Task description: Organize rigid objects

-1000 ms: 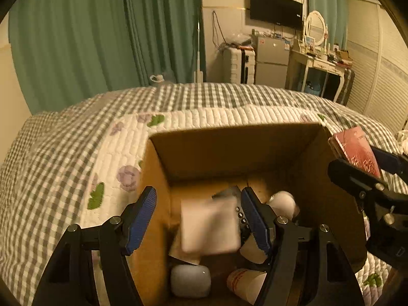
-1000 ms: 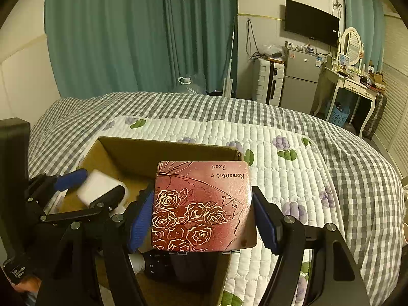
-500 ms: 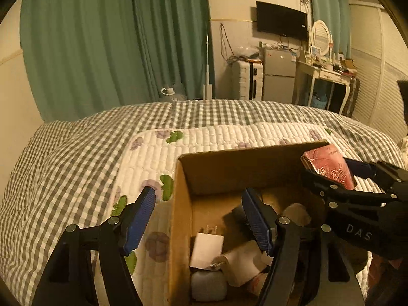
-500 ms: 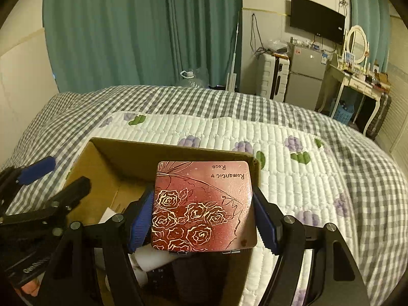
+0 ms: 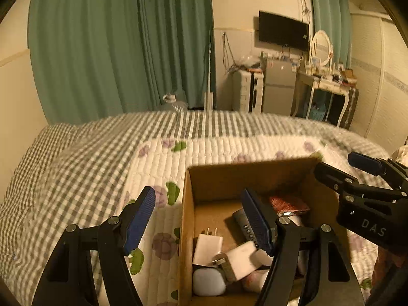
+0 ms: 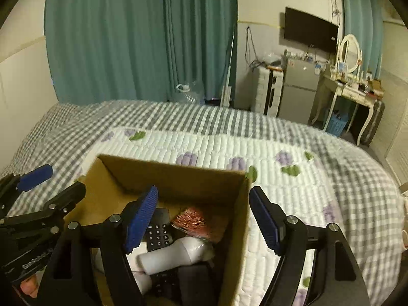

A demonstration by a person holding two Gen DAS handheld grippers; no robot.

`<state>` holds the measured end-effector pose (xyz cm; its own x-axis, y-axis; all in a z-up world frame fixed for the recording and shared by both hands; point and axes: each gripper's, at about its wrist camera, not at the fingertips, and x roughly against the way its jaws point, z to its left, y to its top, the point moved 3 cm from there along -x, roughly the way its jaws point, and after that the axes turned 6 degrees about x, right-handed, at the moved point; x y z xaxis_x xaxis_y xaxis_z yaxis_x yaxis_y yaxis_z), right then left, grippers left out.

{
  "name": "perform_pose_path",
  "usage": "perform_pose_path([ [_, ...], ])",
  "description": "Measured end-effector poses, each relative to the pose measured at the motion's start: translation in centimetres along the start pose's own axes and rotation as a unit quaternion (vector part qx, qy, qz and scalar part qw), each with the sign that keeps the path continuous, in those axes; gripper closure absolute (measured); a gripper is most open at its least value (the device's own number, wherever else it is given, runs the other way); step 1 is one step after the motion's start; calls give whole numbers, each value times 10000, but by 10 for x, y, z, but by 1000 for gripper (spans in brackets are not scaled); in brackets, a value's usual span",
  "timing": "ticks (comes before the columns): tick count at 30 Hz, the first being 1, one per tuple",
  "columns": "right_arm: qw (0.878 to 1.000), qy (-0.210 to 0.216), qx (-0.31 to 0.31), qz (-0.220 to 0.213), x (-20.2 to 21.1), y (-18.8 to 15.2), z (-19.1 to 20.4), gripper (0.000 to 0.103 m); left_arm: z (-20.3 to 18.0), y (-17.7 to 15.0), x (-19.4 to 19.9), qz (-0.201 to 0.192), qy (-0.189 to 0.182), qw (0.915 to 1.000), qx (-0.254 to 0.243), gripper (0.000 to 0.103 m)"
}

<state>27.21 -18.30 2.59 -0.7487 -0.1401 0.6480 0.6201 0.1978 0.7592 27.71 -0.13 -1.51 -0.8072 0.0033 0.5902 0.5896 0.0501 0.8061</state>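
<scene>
Left wrist view: the left gripper (image 5: 201, 219) is spread and empty; a red rose-patterned flat case (image 5: 289, 203) lies inside the brown cardboard box (image 5: 204, 178), partly hidden.

Right wrist view: the right gripper (image 6: 204, 219) gapes empty above the blurred case (image 6: 197, 223).

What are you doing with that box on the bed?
A person is tidying small hard things into a cardboard box on the bed, using a gripper in each hand. Right now the left gripper and right gripper are both open and empty. A red case, a calculator and a white bottle lie inside.
</scene>
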Motion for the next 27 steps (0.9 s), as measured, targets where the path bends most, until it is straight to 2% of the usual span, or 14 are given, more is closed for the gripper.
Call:
perform_pose_path([
  [4,9996,-148,21,-231,50,17,0,29,-2,18,49,-337,-119,9994,11,30],
  [7,9989,-287,35,-372,88,28,1,29,-3,31,88,-616,-172,9980,3,24],
  [14,9943,-516,143,-927,181,38,10,29,5,44,169,-1137,-386,9927,65,21],
  [16,9916,-619,202,-1113,205,37,15,28,7,40,188,-1269,-429,9910,67,17],
  [20,9880,-654,206,-1387,237,23,23,0,12,20,206,-1396,-488,9890,70,14],
  [23,9837,-826,271,-1571,248,0,30,0,14,-3,212,-1526,-469,9871,94,9],
  [27,9800,-884,128,-1777,243,-37,37,0,20,-33,205,-1695,-327,9848,177,8],
])
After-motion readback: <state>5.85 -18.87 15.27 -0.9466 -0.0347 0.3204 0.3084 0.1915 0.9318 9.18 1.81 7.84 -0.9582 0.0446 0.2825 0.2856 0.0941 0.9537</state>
